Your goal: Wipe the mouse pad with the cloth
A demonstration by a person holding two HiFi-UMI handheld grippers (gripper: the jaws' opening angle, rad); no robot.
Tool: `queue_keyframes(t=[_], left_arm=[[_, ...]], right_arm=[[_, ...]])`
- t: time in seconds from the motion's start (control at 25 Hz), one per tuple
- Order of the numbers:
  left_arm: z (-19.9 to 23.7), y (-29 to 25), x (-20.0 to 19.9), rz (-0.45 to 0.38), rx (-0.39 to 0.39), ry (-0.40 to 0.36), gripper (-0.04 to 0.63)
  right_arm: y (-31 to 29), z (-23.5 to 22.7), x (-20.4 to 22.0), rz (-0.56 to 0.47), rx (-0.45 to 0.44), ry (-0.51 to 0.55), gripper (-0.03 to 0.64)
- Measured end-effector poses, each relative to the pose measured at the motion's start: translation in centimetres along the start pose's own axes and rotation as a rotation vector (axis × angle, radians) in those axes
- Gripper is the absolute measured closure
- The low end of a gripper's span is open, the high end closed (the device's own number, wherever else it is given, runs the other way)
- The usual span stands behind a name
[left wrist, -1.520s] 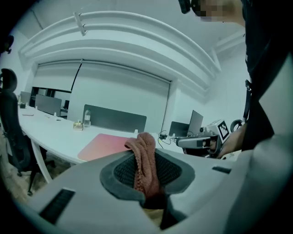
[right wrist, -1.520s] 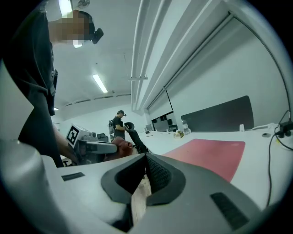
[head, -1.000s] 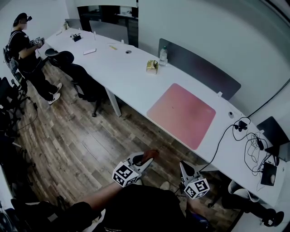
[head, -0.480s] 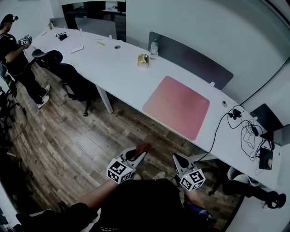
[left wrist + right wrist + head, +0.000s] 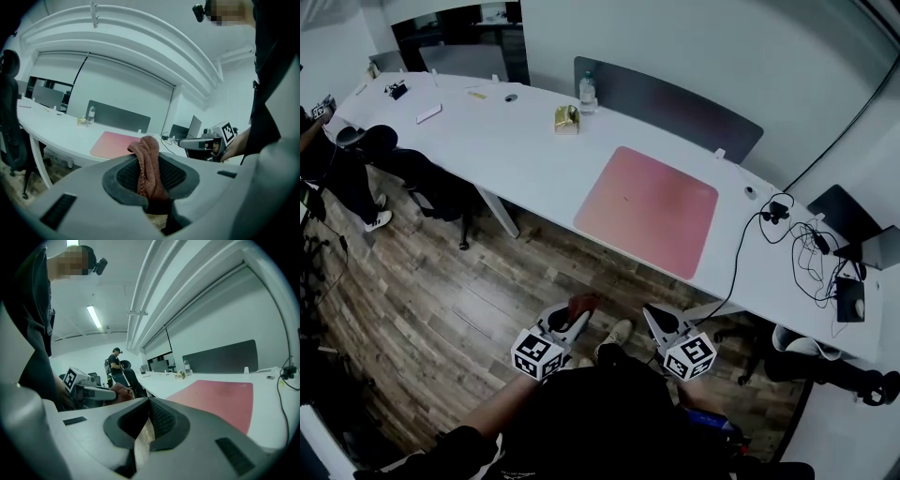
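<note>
Above the wooden floor (image 5: 441, 300), short of the white surface (image 5: 516, 150), I hold my two tools. My left tool (image 5: 574, 319) is clamped on the one reddish-brown cloth (image 5: 148, 168). My right tool (image 5: 652, 316) has its jaws together, nothing between them. The single pink mouse pad (image 5: 647, 211) lies flat on the surface, further left in the head view than a second ago, as does the one water bottle (image 5: 587, 92).

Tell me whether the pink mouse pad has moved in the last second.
No. The pink rectangular mouse pad lies at the same spot on the white desk, just as near the dark divider panel.
</note>
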State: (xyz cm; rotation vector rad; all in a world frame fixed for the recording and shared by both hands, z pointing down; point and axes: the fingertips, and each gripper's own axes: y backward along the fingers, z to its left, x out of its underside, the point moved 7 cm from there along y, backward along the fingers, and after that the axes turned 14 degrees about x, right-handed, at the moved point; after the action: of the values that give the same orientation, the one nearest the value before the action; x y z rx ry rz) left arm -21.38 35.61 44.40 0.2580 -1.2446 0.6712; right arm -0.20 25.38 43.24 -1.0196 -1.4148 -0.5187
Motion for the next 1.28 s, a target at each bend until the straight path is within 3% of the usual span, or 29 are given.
queue_keyframes(t=[0.8, 0.96, 1.12, 1.28], left_arm=[[6.1, -14.0, -4.4, 0.146, 0.136, -0.033, 0.509], [6.9, -17.0, -4.1, 0.185, 0.158, -0.011, 0.509], [8.3, -18.6, -3.9, 0.205, 0.134, 0.027, 0.509], [11.1, -18.5, -3.8, 0.206, 0.042, 0.061, 0.509]], right_arm=[[-4.3, -12.1, -1.6, -0.027, 0.115, -0.103, 0.591], [-4.4, -14.9, -1.3, -0.029, 0.138, -0.119, 0.591], [-4.6, -16.7, -1.0, -0.015, 0.138, -0.138, 0.591], [-5.2, -17.8, -1.1, -0.036, 0.135, -0.148, 0.591]])
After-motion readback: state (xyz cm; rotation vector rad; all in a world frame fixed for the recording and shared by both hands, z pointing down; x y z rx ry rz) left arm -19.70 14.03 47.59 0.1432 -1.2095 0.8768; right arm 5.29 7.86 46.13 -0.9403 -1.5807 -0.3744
